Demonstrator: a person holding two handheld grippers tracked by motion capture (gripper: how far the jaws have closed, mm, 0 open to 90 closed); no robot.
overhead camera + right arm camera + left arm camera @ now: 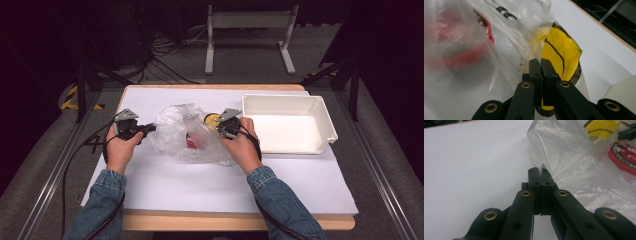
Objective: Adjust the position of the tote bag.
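While both forearms in denim sleeves enter from the bottom edge of the high view, the left gripper (148, 128) is held at centre left of the frame and the right gripper (224, 131) just right of centre, with a crumpled clear plastic bag (176, 131) stretched between them on the white table cover (200, 185). Each gripper is wrapped by a hand (120, 149), and a black cable is seen trailing down from each towards the lower edge.

In the left gripper view, the left gripper (540, 171) is seen with its jaws pressed together at centre frame, and a thin edge of the plastic bag (564, 147) is pinched between their tips. In the right gripper view, the right gripper (540, 61) is likewise clenched, and a fold of the bag's film (534, 30) is clamped at the tips, rising towards the upper centre of the frame.

Inside the bag, a red item (192, 140) is seen through the film below its middle, and a yellow disc with black lines (560, 53) lies directly behind the right jaws, at the bag's right edge in the high view.

Farther right, a white tray (320, 112) rests on the cover, near the right hand but apart from the bag. Beyond the table's far edge, at the top of the frame, a white stand (250, 20) is seen on the grey floor.
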